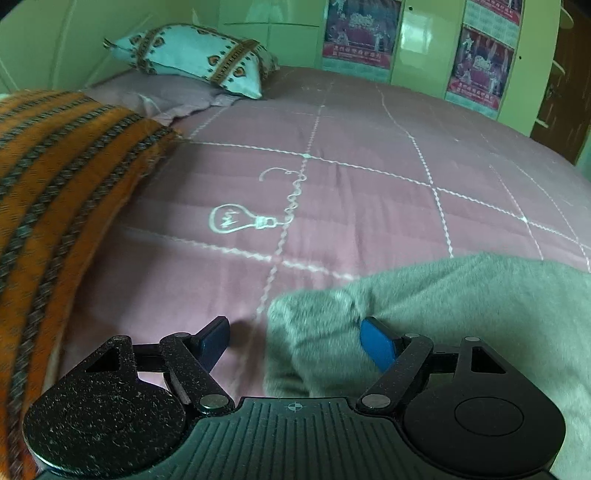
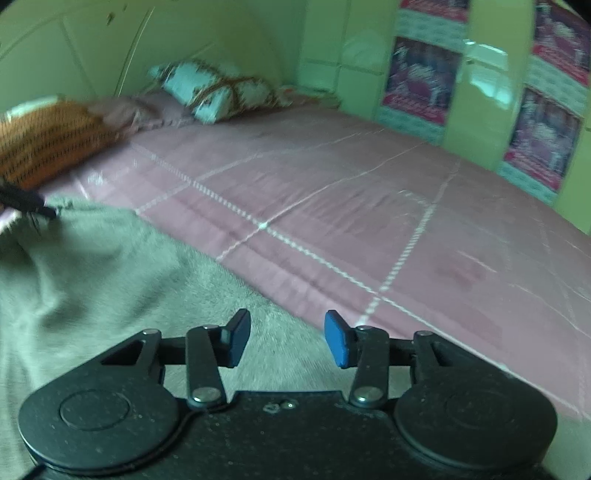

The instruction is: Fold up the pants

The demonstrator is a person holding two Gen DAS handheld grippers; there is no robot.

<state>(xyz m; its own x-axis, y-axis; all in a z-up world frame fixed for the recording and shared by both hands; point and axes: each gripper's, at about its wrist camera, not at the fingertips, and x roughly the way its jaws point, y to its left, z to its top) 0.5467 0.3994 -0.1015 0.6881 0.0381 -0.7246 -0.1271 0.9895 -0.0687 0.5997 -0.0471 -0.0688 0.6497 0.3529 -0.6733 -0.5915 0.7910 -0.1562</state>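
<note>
Starting at the left of the left wrist view: an orange blanket with dark stripes [image 1: 55,177] is heaped at the edge of the bed [image 1: 369,184], its pink quilt crossed by white stitched lines and a light-bulb drawing [image 1: 240,219]. Behind sits a patterned turquoise pillow [image 1: 199,59] on a mauve pillow [image 1: 155,96], against pale green cupboards bearing posters [image 1: 360,33].

The left gripper [image 1: 299,339] has its jaws apart. The near corner of the grey pants [image 1: 443,302] lies between them, bunched against the right blue pad; the left pad stands clear over bare quilt, so nothing is pinched.

Over to the right wrist view, rather blurred: the pants [image 2: 92,266] spread across the lower left of the bed [image 2: 369,221], a dark object touching them at the far left edge. The right gripper [image 2: 286,338] hovers over the fabric's edge, jaws narrower but parted, gripping nothing.

No containers in sight.
</note>
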